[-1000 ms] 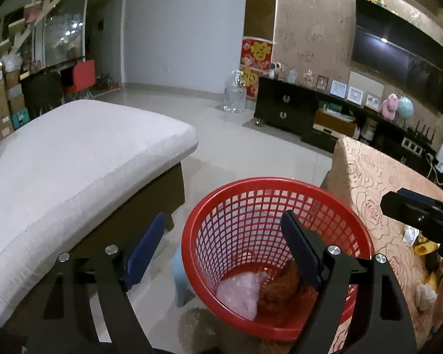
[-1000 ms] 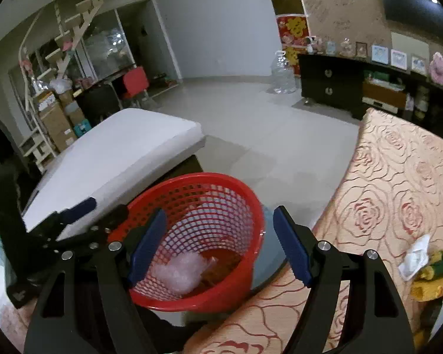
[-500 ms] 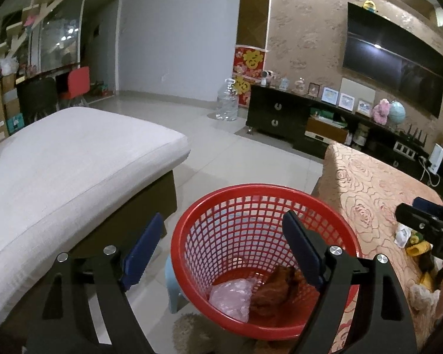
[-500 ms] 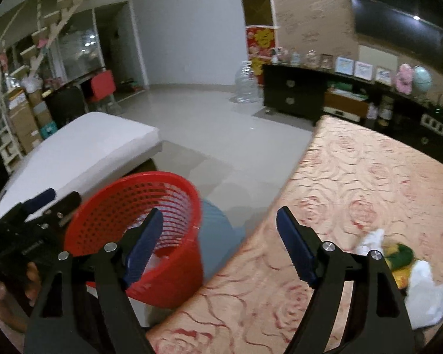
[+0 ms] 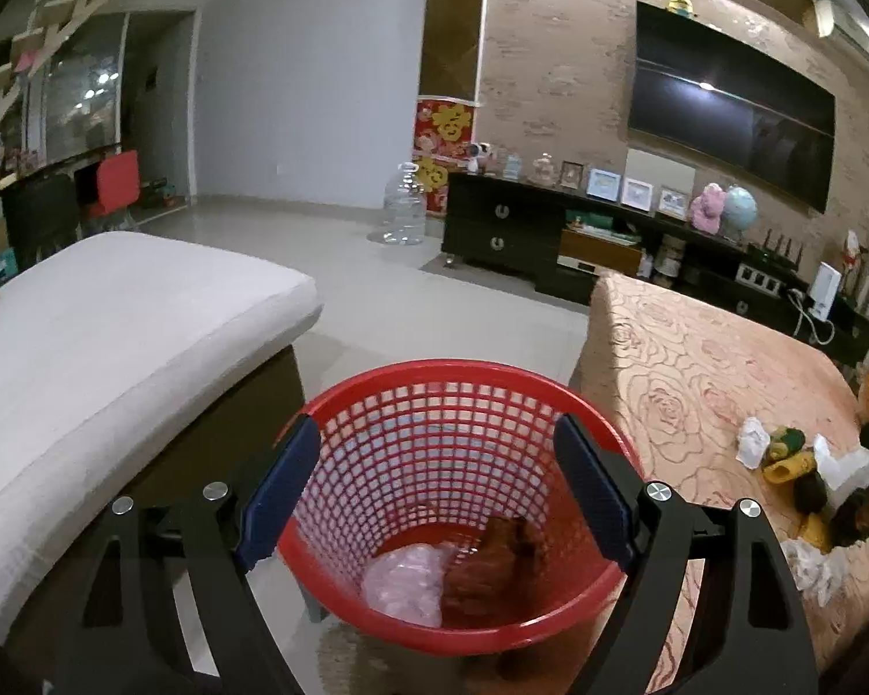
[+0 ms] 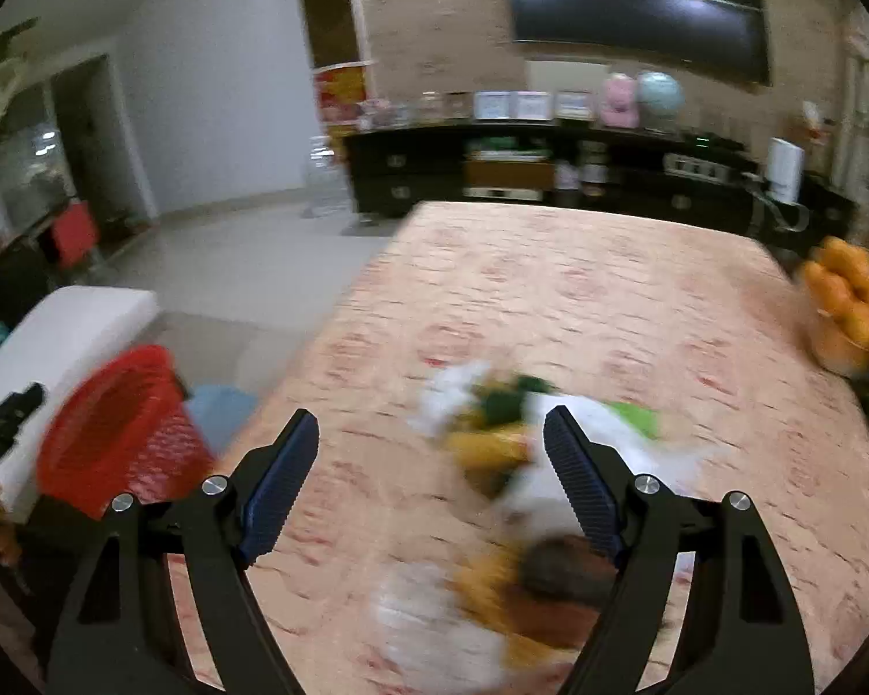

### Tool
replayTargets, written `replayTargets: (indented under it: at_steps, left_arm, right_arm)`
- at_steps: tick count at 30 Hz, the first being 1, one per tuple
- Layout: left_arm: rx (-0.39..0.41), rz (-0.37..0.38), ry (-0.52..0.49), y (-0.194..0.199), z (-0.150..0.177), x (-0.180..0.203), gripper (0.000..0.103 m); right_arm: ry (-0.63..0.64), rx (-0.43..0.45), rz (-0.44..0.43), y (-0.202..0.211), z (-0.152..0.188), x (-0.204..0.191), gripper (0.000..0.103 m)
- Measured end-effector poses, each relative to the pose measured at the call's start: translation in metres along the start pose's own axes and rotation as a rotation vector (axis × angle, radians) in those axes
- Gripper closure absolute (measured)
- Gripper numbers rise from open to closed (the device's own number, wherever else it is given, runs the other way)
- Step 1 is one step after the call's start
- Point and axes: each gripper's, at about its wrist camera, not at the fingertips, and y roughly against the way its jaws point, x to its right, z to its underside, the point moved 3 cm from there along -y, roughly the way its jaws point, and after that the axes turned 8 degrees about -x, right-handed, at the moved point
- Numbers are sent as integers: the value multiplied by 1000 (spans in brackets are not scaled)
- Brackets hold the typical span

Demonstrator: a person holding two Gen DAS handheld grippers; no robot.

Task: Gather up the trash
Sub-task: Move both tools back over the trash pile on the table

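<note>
Now left claw (image 5: 437, 483) wide, empty, hovering over red basket (image 5: 550, 388); clear bag (image 5: 402, 582) and brown scrap (image 5: 492, 562) inside. Right claw (image 6: 431, 483) wide, nothing gripped, above rose-cloth surface (image 6: 608, 301). Blurred trash pile (image 6: 492, 434) at 12 o'clock from claw. Basket at 9 o'clock, off surface edge.

I am working in a home living room: a wall-mounted television (image 5: 730, 110) hangs above a long black media cabinet (image 5: 510, 231) lined with framed pictures (image 5: 620, 188) and a small globe (image 5: 738, 211), with a cushioned white daybed (image 5: 116, 336) and a table under a rose-patterned cloth (image 5: 683, 370).
</note>
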Motion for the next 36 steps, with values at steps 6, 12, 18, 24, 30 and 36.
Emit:
replayTargets:
  at_steps: [6, 12, 18, 24, 30, 36]
  left_arm:
    - [1, 36, -57, 2, 6, 27, 23]
    - [-18, 82, -139, 1, 17, 66, 23]
    - [-69, 175, -251, -1, 40, 121, 23]
    - [-127, 262, -372, -4, 68, 177, 23]
    - [-193, 387, -447, -5, 88, 221, 23]
    - [-252, 480, -523, -10, 107, 267, 23]
  right_arm:
    - [-73, -2, 64, 10, 21, 45, 25]
    - [-145, 20, 113, 22, 33, 75, 21]
    - [-204, 10, 112, 22, 40, 96, 21]
    - [-253, 10, 84, 24, 43, 110, 21]
    - [-281, 8, 65, 25, 44, 118, 21]
    - [-299, 4, 56, 25, 47, 124, 21]
